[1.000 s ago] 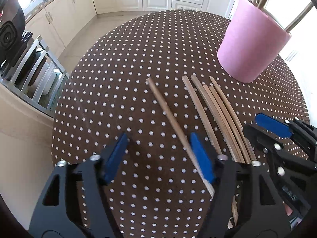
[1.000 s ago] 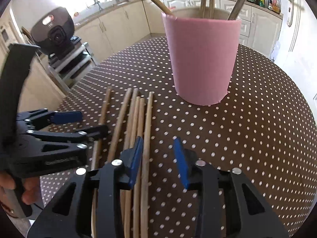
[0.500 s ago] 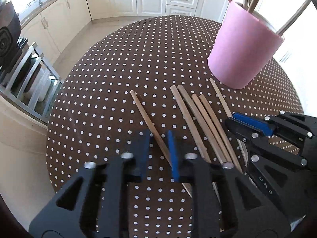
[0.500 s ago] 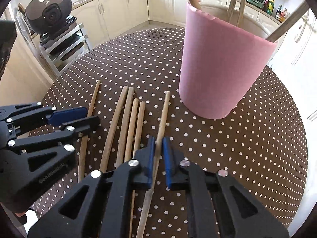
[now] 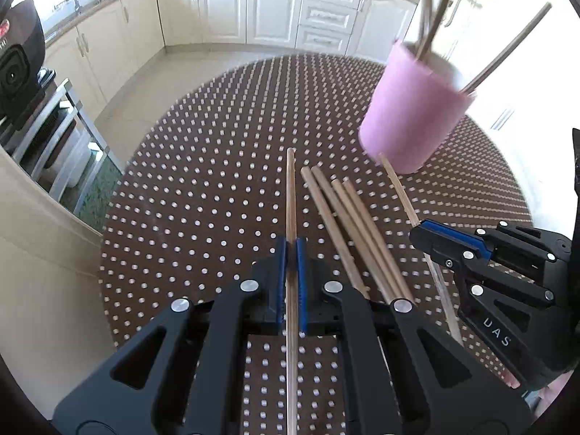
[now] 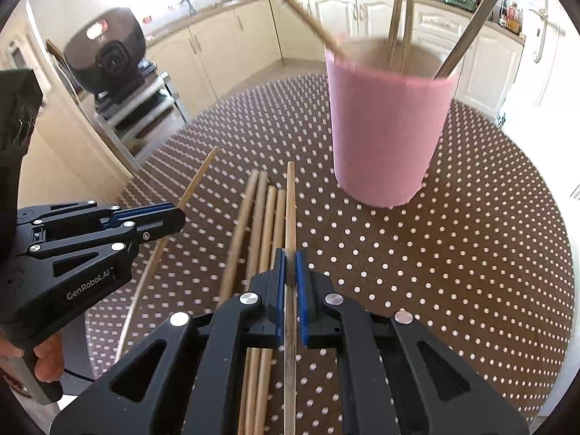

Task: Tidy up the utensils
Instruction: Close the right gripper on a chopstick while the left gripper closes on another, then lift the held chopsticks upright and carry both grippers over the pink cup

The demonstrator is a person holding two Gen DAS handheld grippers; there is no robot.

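A round bench (image 5: 203, 181) under a brown, white-dotted cloth fills both wrist views, with cream kitchen cabinets (image 5: 253, 3) across the top of the frame. One pink cup (image 6: 388, 134), upper right of centre, stands on the cloth and holds four sticks that lean out over its rim. Two black tools work below it. The left tool (image 5: 291, 253), bottom centre of its own view, has just been closing and is clamped on one wooden stick (image 5: 290, 195) whose long axis runs straight up the frame, away from the camera. The right tool (image 6: 290, 264) has likewise just been closing and grips a second stick (image 6: 290, 203), also pointing up the frame toward the cup's left side. Four loose sticks (image 6: 261, 217) lie side by side on the cloth between the two held ones, parallel to them, tips toward the cup.
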